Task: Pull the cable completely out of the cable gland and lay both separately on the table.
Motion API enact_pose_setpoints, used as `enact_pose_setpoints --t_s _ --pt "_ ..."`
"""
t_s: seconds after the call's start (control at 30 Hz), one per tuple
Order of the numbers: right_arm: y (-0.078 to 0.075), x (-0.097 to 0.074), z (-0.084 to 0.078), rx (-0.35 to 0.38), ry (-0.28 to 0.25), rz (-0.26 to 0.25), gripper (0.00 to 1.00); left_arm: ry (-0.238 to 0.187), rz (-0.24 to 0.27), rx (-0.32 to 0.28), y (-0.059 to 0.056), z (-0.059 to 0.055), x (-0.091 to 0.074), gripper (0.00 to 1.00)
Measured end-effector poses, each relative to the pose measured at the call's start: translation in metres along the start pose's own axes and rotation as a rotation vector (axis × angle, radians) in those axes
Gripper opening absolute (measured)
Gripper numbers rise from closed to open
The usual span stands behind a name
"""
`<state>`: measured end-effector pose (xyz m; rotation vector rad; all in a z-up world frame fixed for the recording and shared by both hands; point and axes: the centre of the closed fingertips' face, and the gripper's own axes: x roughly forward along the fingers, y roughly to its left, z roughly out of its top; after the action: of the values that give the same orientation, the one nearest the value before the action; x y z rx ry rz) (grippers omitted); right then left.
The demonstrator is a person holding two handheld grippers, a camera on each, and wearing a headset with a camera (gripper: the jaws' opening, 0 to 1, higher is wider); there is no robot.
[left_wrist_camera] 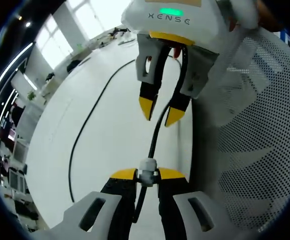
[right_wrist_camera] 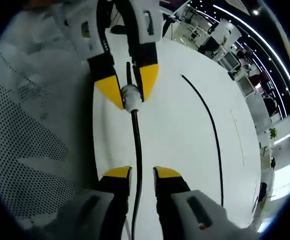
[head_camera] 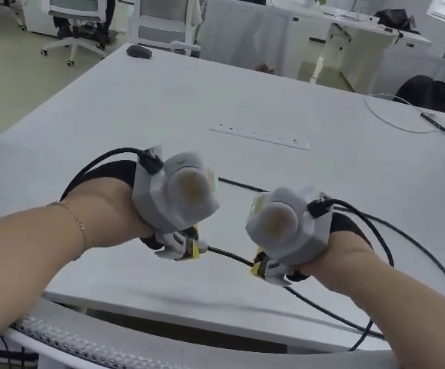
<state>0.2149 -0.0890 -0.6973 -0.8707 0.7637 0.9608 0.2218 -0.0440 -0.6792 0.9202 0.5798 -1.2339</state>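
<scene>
A black cable [head_camera: 226, 254] runs between my two grippers, just above the white table [head_camera: 207, 100] near its front edge. My left gripper [head_camera: 180, 250] is shut on the small white cable gland [left_wrist_camera: 147, 176], which sits between its yellow tips. In the right gripper view the gland [right_wrist_camera: 130, 97] shows in the left gripper [right_wrist_camera: 128, 86], with the cable [right_wrist_camera: 136, 140] coming out of it. My right gripper [right_wrist_camera: 141, 174] faces it, its jaws a little apart on either side of the cable, close to the gland. The rest of the cable [left_wrist_camera: 84, 130] curves away across the table.
A mesh chair back [head_camera: 130, 346] is right below the table edge, under my arms. A thin white strip [head_camera: 260, 137] lies mid-table, a mouse [head_camera: 138, 51] at the far left, a dark phone [head_camera: 441, 123] at the far right. Grey gripper leads [head_camera: 406, 238] trail off the right.
</scene>
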Motion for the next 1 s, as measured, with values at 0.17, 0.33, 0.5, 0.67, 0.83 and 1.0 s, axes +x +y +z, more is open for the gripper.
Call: enact_pose_setpoints --t_s 0.17,0.33,0.5,0.67,0.83,1.0 --pt "0.008 -0.006 0.03 0.043 -0.148 0.054 0.15 -0.011 -0.012 0.049 -0.006 0.006 0.001 0.16" --pt "0.01 -0.003 0.023 -0.001 -0.113 0.046 0.04 -0.038 -0.014 0.057 -0.007 0.012 0.0 0.16" --pt "0.003 -0.001 0.003 -0.001 -0.022 0.016 0.04 -0.015 0.006 0.049 -0.002 0.006 0.001 0.16" --pt "-0.011 -0.003 -0.032 0.071 0.118 -0.045 0.04 0.003 0.058 -0.014 0.015 -0.005 -0.006 0.16" --pt "-0.025 -0.012 -0.07 0.166 0.25 -0.101 0.04 0.016 0.15 -0.086 0.04 -0.017 -0.02 0.16" --pt "-0.038 -0.015 -0.076 0.312 0.219 -0.106 0.04 -0.051 0.183 -0.191 0.054 -0.017 -0.033 0.16"
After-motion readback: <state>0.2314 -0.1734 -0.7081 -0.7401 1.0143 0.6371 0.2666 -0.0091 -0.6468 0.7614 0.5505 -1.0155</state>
